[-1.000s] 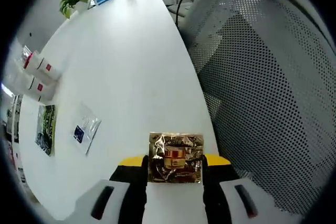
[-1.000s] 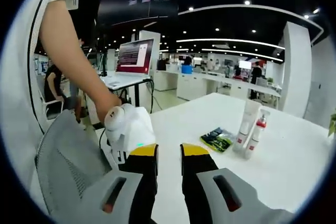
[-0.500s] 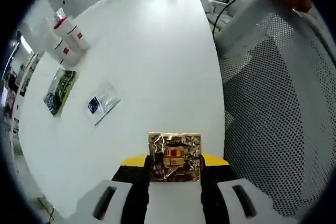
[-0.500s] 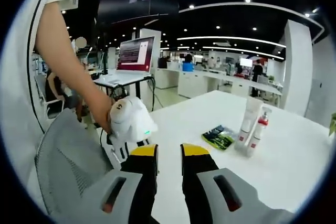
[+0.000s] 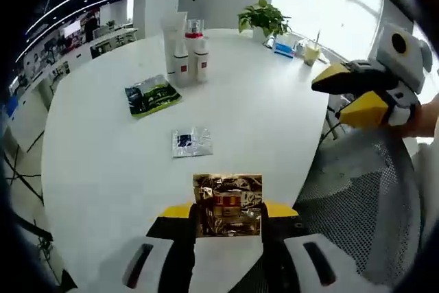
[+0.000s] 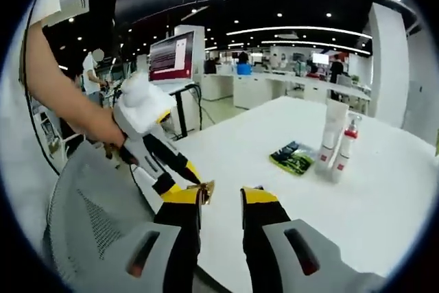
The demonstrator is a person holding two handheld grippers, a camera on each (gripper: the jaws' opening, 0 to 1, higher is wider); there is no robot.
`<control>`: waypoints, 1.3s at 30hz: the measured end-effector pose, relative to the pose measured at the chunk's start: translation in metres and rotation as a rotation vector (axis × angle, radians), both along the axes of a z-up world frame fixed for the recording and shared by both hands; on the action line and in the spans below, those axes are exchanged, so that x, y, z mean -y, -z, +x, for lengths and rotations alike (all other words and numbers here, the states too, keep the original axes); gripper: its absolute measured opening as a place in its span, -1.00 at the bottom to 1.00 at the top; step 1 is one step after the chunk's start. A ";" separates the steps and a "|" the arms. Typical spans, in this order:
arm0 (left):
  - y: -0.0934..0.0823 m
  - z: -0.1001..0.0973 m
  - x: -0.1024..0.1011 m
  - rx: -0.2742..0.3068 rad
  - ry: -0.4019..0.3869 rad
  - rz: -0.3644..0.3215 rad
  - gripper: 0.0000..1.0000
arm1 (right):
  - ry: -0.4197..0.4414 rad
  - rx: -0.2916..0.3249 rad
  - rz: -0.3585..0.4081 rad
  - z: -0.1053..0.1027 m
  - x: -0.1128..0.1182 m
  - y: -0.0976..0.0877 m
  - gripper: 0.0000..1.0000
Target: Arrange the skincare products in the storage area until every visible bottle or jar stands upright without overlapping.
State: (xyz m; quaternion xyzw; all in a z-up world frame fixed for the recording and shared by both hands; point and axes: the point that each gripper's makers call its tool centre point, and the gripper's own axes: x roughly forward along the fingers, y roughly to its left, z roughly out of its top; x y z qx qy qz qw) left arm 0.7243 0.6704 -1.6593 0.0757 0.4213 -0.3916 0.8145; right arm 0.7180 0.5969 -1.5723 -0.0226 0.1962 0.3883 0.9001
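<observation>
Left gripper view: a gold foil sachet (image 5: 228,205) is clamped between the yellow-tipped jaws of the left tool (image 5: 228,212), at the near edge of a white round worktop (image 5: 103,162). Farther in on the worktop lies a small clear sachet (image 5: 191,142) with a dark label, flat; beyond it, a green sachet (image 5: 152,95), also flat. Behind the green sachet stands a group of bottles (image 5: 184,54), upright and close together: a tall white tube, a bottle with a red cap and white bottles with red labels. At the far edge of the worktop are a potted plant (image 5: 265,17), a blue box (image 5: 282,48) and a cup (image 5: 312,52). The right tool (image 5: 350,94) enters from the right, above a grey mesh chair (image 5: 350,211), its jaws parted with a gap between them.

Right gripper view: the right tool (image 6: 219,200) holds nothing, jaws a narrow gap apart. The left tool (image 6: 192,184), held in a hand (image 6: 103,132), reaches in from the left with the gold sachet (image 6: 204,191) at its tips, just beside the right tool's left jaw. On the worktop (image 6: 384,211) beyond lie the green sachet (image 6: 295,158) and, next to it, the upright bottles (image 6: 339,145). The mesh chair (image 6: 89,217) sits lower left
</observation>
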 end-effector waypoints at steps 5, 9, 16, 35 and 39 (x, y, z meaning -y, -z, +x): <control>-0.023 -0.004 0.015 0.054 -0.048 -0.088 -0.23 | 0.043 -0.063 0.158 0.004 0.000 -0.013 -0.46; -0.040 -0.006 0.028 0.100 -0.079 -0.164 -0.23 | 0.059 -0.140 0.180 0.003 0.000 -0.006 -0.51; -0.057 -0.009 0.041 0.211 -0.040 -0.205 -0.24 | 0.051 -0.163 0.177 -0.002 -0.003 -0.003 -0.64; -0.079 -0.014 0.073 0.308 0.104 -0.347 -0.22 | 0.101 -0.191 0.183 0.004 0.009 -0.001 -1.00; -0.079 -0.012 0.057 0.180 0.004 -0.478 -0.23 | 0.073 -0.227 0.247 0.000 0.007 -0.006 -1.00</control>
